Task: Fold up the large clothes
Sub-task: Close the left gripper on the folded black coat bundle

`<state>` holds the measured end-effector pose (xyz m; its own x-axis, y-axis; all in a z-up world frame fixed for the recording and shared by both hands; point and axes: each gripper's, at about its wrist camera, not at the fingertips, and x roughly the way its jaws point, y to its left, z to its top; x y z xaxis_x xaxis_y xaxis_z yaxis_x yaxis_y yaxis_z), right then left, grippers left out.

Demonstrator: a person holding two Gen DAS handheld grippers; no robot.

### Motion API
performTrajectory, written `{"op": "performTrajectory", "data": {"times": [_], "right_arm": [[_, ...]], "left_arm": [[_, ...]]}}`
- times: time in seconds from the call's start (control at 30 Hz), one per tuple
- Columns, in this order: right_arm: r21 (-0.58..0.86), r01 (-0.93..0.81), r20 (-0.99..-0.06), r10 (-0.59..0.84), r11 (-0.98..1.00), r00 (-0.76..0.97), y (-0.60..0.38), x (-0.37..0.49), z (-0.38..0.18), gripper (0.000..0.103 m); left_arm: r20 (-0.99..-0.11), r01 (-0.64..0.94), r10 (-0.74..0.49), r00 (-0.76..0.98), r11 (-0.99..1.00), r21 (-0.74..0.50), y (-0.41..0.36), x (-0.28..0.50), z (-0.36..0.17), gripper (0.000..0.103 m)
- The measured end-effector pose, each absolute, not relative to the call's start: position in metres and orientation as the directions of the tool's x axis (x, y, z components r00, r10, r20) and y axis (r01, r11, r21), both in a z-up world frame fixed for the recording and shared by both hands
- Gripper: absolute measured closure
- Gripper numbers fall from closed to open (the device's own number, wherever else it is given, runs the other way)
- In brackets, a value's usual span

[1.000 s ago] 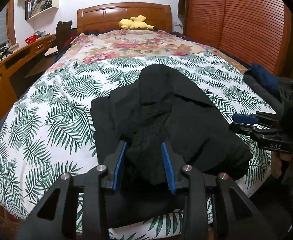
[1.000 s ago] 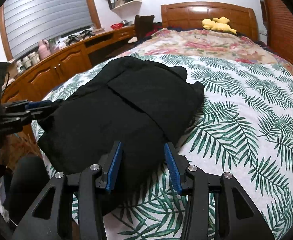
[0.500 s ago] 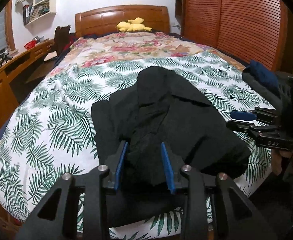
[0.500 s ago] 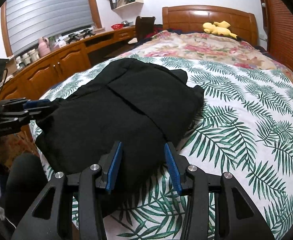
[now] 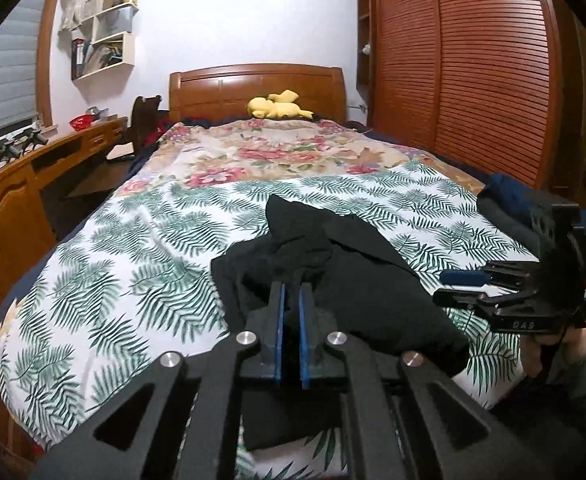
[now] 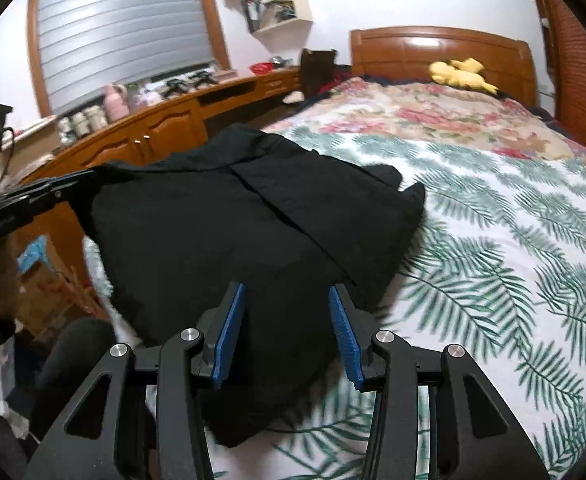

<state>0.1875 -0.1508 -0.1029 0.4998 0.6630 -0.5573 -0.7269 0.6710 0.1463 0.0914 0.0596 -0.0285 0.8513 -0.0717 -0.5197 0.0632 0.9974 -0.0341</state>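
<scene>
Palm-leaf bedding covers the near half of the bed (image 5: 141, 264), and a flowered quilt covers the far half up to the wooden headboard; a yellow plush toy (image 5: 277, 108) lies there. On the leaf-print cover, close to the near edge, rests the black garment (image 6: 229, 232), already gathered into a thick, partly folded bundle with one flap lying across the top.

The left claw (image 5: 289, 300) is closed nearly flat, and a ridge of the black cloth is pinched between its blue pads at the bundle's near left side. The right claw (image 6: 287, 312) stands at a middle width, with the near edge of the garment under and between its fingers; the pads do not seem to press on the cloth.

I judge the garment to be soft and limp, rather thick, not heavy and not fragile. It will sag and drag wherever it is not supported, and layers can slide over each other, so a pinch on one layer only may open the fold. The better hold is probably at two corners or along one edge, taking all layers together, with both claws well apart to keep the edge straight. The dark cloth hides its seams, so the real edge is hard to find.
</scene>
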Motion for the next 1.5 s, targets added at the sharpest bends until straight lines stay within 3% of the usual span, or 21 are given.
{"op": "performTrajectory", "data": {"times": [0.2,0.47,0.63,1.0,1.37,1.5], "right_arm": [[0.138,-0.76,-0.554,0.685,0.635,0.473,-0.135,0.177,-0.102,0.059],[0.121,-0.744,-0.665,0.61,0.657,0.43,-0.117,0.191,-0.14,0.058],[0.082,-0.737,-0.712,0.557,0.67,0.427,-0.111,0.189,-0.155,0.058],[0.074,-0.738,-0.635,0.602,0.671,0.484,-0.126,0.209,-0.114,0.059],[0.1,-0.624,-0.664,0.519,0.775,0.538,-0.109,0.337,-0.122,0.058],[0.161,-0.583,-0.695,0.511,0.796,0.506,-0.112,0.37,-0.14,0.041]], "left_arm": [[-0.611,-0.001,-0.029,0.791,0.999,-0.048,0.086,0.085,-0.075,0.099],[-0.68,-0.02,-0.03,0.733,0.998,-0.065,0.091,0.095,-0.127,0.099],[-0.68,-0.022,-0.038,0.732,0.997,-0.08,0.092,0.094,-0.132,0.099],[-0.673,-0.016,-0.024,0.739,0.998,-0.054,0.089,0.09,-0.127,0.098],[-0.676,-0.001,-0.048,0.735,0.997,-0.072,0.091,0.091,-0.127,0.098],[-0.681,0.006,-0.05,0.73,0.998,-0.067,0.091,0.092,-0.125,0.098]]}}
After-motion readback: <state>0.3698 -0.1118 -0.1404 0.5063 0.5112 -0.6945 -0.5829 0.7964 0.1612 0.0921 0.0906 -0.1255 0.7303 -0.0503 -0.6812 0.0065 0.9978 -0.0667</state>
